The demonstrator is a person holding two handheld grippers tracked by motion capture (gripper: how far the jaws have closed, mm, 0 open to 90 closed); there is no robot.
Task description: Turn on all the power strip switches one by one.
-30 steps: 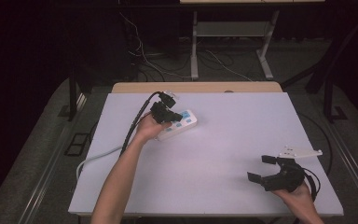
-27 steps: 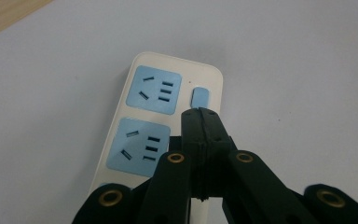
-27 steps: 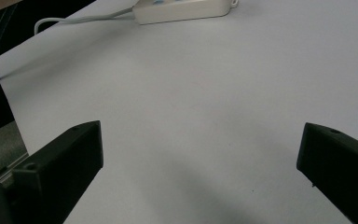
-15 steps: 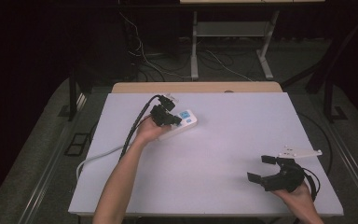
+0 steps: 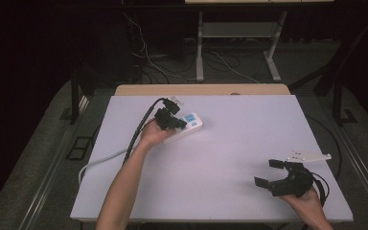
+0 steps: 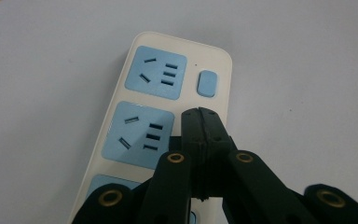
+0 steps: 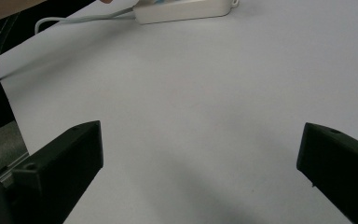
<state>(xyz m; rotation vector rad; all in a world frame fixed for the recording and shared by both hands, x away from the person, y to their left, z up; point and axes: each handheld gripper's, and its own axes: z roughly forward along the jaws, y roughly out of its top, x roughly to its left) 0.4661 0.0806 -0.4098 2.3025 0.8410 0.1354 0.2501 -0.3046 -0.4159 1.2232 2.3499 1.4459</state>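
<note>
High view, left to right: white cord [image 5: 106, 159] trailing off the table [image 5: 249, 143] edge at 8 o'clock, feeding the strip [image 5: 189, 125] lying flat near the far edge at about 11 o'clock of the table, blue face up, probably so the sockets and switches stay reachable from above. Left gripper [image 5: 172, 122] hovering over the strip's middle, jaws clenched together on nothing, tips aimed down, seemingly forming one blunt point for pressing rather than for grasping. Right gripper [image 5: 274, 173] resting well apart at 5 o'clock, jaws spread wide and empty, apparently parked clear of the work.

Left gripper view, again left to right: two blue socket panels [image 6: 140, 133] stacked along the strip [image 6: 216, 60], a third peeking out at the bottom; shut tips [image 6: 199, 122] sitting just right of the middle panel, with a small blue switch [image 6: 207, 83] at 12 o'clock from them. Contact with the strip impossible to judge here. Likely aiming for a switch of that column.

Right gripper view: strip [image 7: 182, 11] lying far off at 12 o'clock, cord [image 7: 81, 19] curling away at 10 o'clock.

No brand, label or readable writing appearing anywhere on the strip.
</note>
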